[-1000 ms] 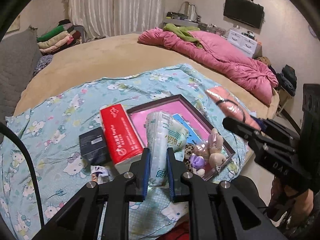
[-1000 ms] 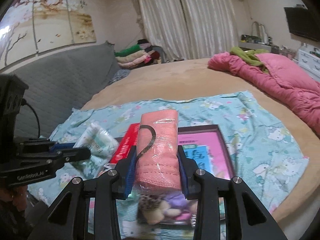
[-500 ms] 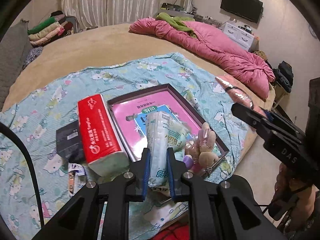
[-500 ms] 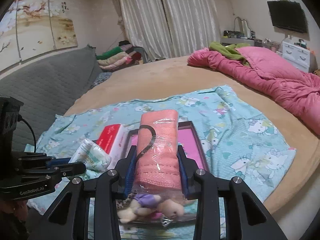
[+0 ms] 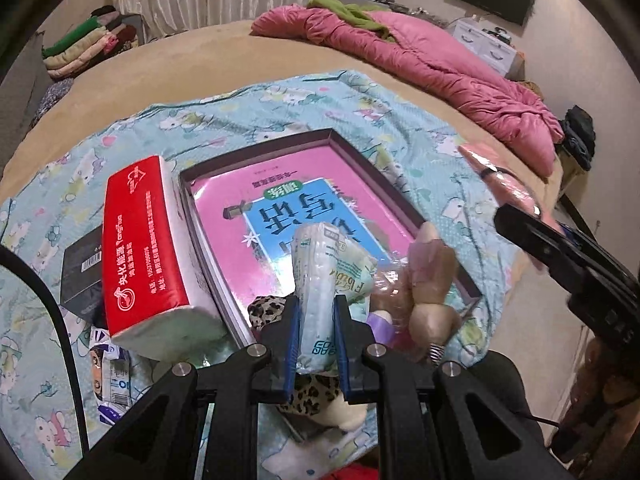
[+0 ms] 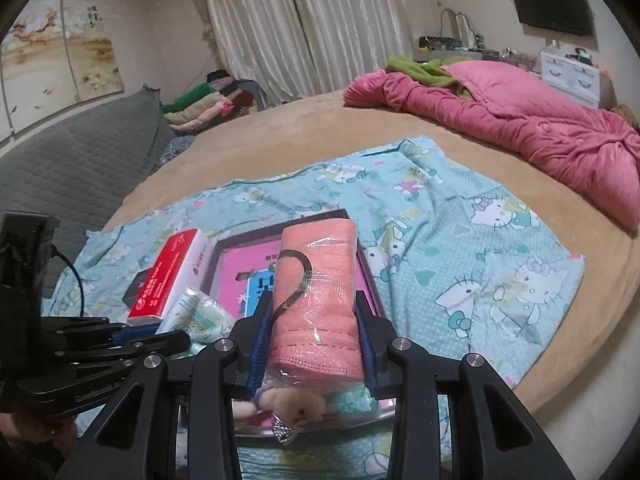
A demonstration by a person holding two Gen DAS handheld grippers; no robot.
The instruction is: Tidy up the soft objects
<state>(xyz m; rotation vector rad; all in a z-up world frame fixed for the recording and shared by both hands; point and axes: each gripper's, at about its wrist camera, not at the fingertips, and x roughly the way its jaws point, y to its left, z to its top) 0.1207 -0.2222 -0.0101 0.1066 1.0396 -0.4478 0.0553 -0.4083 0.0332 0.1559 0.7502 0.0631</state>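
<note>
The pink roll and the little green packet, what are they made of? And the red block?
The pink roll looks like soft woven cloth inside clear glossy plastic wrap; the shine and creases show it. The green packet, pinched in the left tool, seems to be tissues in thin printed plastic film. The red block looks like paper tissues in a smooth plastic wrapper, white at the end.

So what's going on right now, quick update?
Left gripper shut on tissue pack. Right gripper shut on pink mask pack. Both over the tray; plush toys crowd its near corner.
</note>
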